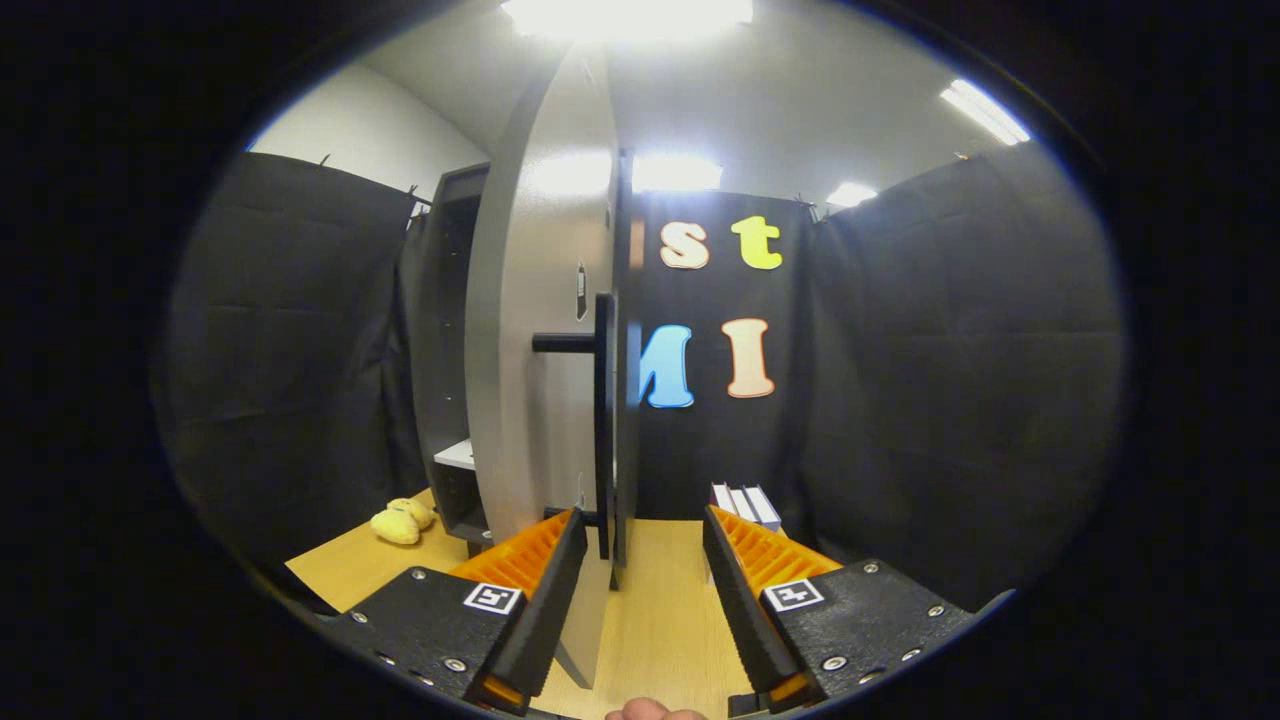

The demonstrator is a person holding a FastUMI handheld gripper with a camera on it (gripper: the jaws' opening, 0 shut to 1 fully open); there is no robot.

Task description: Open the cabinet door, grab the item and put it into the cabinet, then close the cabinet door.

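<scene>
The grey cabinet (445, 330) stands on the wooden table, left of centre. Its door (540, 350) is swung out towards me and I see it nearly edge-on. A black bar handle (603, 420) runs down the door's free edge. My gripper (643, 518) is open. The door's lower edge and the bottom of the handle stand between the two fingers, close to the left finger (545, 555). I cannot tell whether that finger touches them. A yellow plush toy (402, 522) lies on the table left of the cabinet's base. Inside the cabinet a pale shelf (458, 455) shows.
A small stack of white and grey box-like things (745, 503) sits just beyond the right finger. The light wooden table (660, 620) runs under the door and fingers. Black cloth walls close the booth on all sides. A fingertip (650, 710) shows between the finger bases.
</scene>
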